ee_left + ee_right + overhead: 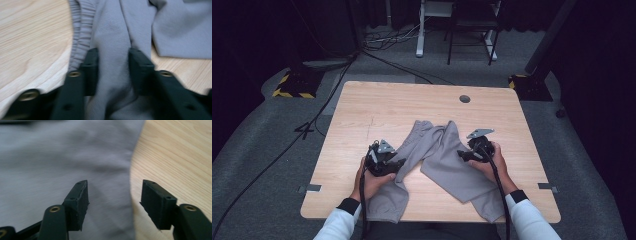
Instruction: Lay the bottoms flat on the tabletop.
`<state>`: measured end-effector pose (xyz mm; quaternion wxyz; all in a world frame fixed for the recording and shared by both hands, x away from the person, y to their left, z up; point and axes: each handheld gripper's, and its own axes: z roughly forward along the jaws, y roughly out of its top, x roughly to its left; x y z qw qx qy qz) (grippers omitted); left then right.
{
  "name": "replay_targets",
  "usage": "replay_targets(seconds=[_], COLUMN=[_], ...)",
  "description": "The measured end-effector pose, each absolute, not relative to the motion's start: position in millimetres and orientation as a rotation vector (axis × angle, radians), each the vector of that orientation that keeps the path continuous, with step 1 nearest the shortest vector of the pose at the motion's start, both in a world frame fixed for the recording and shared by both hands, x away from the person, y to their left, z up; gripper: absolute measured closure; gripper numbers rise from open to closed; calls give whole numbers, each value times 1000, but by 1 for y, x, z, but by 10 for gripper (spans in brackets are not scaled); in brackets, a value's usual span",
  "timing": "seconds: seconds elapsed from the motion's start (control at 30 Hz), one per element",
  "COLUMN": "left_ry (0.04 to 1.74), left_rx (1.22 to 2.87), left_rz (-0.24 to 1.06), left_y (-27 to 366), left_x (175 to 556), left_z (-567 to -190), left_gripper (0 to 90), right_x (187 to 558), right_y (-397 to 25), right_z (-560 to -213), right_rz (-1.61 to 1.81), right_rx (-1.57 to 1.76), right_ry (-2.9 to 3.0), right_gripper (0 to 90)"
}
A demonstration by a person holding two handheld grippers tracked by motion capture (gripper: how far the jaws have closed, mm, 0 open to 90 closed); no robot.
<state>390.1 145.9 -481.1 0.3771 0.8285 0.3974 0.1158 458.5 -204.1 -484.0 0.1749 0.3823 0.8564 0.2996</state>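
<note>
A pair of grey trousers (447, 162) lies crumpled on the wooden table (377, 105), its legs spread toward the near edge and hanging slightly over it. My left gripper (400, 163) rests on the left leg. In the left gripper view its jaws (113, 60) pinch a raised fold of the grey cloth (112, 32) beside the elastic waistband (81, 30). My right gripper (463, 155) sits at the right leg's outer edge. In the right gripper view it (115, 192) stands open, one jaw over the cloth (50, 157), the other over bare wood (180, 152).
A round cable hole (464, 98) sits near the table's far edge. Bare wood surrounds the trousers on the left, right and far sides. Cables (312, 120) trail over the grey floor, and frame legs (419, 30) stand beyond the table.
</note>
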Motion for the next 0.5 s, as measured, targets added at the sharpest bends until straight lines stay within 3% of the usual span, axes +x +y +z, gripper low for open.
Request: replay_targets(seconds=[0.03,0.1,0.13,0.17,0.23,0.33,0.5], left_ry=[1014,1003,990,995,1001,1024,1067], left_rx=[2138,2154,2161,2162,2148,2135,2077], left_rz=[325,341,347,355,377,389,411], left_y=[144,143,144,145,151,156,173], left_x=[391,392,391,391,392,392,395], left_z=[-482,-483,-483,-483,-480,-477,-470], left_gripper=[741,789,789,809,816,817,817], right_x=[464,465,465,461,458,458,460], right_y=[-207,-209,-211,-214,-218,-230,-287], right_z=[-489,-489,-489,-486,-484,-483,-479], right_rz=[903,925,927,883,841,792,713], right_rx=[1137,1149,1134,1078,1041,1062,1237], right_ry=[2433,2434,2440,2457,2469,2457,2335], right_gripper=[426,479,594,826,875,880,882])
